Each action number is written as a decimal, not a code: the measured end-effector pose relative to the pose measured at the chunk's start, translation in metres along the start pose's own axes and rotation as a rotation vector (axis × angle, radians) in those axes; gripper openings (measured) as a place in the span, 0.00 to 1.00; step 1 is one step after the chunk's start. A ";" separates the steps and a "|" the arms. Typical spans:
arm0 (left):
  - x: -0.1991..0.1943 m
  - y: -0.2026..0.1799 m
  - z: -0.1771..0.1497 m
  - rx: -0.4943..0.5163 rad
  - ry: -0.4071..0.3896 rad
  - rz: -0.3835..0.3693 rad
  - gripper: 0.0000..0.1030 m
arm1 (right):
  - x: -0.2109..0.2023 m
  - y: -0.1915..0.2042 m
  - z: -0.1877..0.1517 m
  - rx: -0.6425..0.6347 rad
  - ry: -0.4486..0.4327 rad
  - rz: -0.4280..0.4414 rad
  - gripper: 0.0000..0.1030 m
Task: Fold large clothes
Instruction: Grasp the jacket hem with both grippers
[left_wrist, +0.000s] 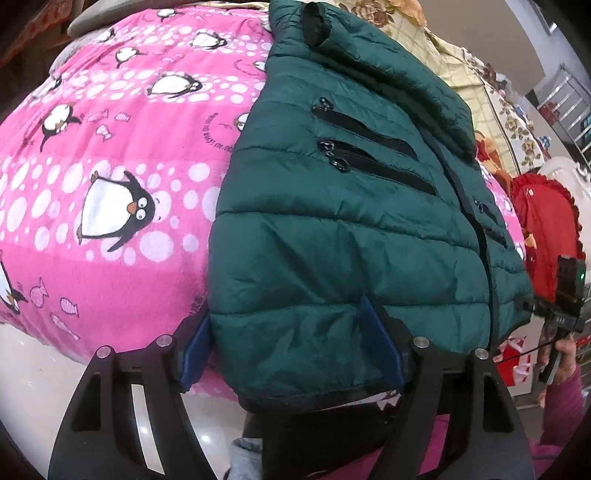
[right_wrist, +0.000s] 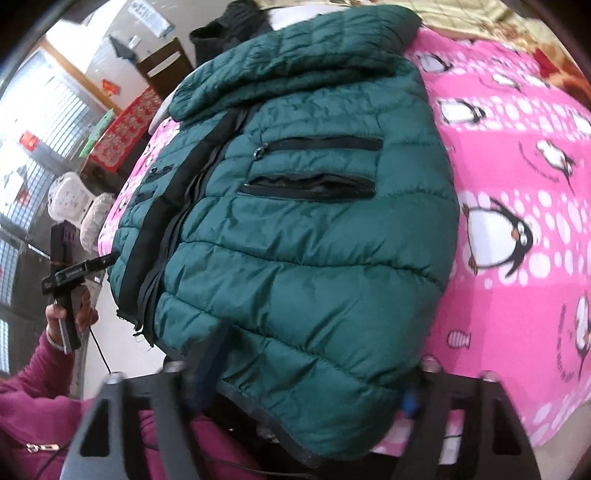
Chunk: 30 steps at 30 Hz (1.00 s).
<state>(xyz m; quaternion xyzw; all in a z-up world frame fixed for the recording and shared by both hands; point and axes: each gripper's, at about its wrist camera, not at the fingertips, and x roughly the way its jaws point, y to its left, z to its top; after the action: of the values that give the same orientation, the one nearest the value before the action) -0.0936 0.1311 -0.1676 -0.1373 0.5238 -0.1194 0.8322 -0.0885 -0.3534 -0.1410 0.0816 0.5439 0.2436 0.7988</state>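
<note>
A dark green puffer jacket (left_wrist: 351, 229) with black zip pockets lies front-up on a pink penguin blanket (left_wrist: 110, 155), its hem hanging over the near edge. My left gripper (left_wrist: 286, 314) straddles the hem's left corner. One blue pad (left_wrist: 195, 354) stands beside the jacket's edge, the other rests on the fabric, and the jaws stand wide. My right gripper (right_wrist: 314, 369) holds the hem's other corner (right_wrist: 332, 398), its blurred left finger (right_wrist: 210, 358) pushed into the padding and its right pad half hidden under the fabric. Each gripper shows small at the other view's edge.
A floral quilt (left_wrist: 498, 92) lies beyond the blanket and a red frilled cushion (left_wrist: 543, 229) beside it. A person's magenta sleeve (right_wrist: 33, 384) and hand (right_wrist: 70, 314) are at the near side. A white stool (right_wrist: 70, 199) and a red-covered table (right_wrist: 125, 129) stand on the pale floor (left_wrist: 37, 369).
</note>
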 end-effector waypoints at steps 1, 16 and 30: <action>0.001 -0.005 0.001 0.016 0.000 0.012 0.63 | -0.003 0.001 0.001 -0.011 -0.013 -0.005 0.46; -0.089 -0.063 0.041 0.263 -0.336 0.053 0.17 | -0.090 0.033 0.054 -0.081 -0.309 0.067 0.23; -0.101 -0.072 0.159 0.166 -0.502 0.049 0.17 | -0.112 0.029 0.179 -0.038 -0.528 -0.035 0.21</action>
<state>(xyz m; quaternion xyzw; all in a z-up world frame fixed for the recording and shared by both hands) 0.0040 0.1152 0.0079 -0.0814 0.2925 -0.1041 0.9471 0.0324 -0.3577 0.0343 0.1177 0.3131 0.2100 0.9187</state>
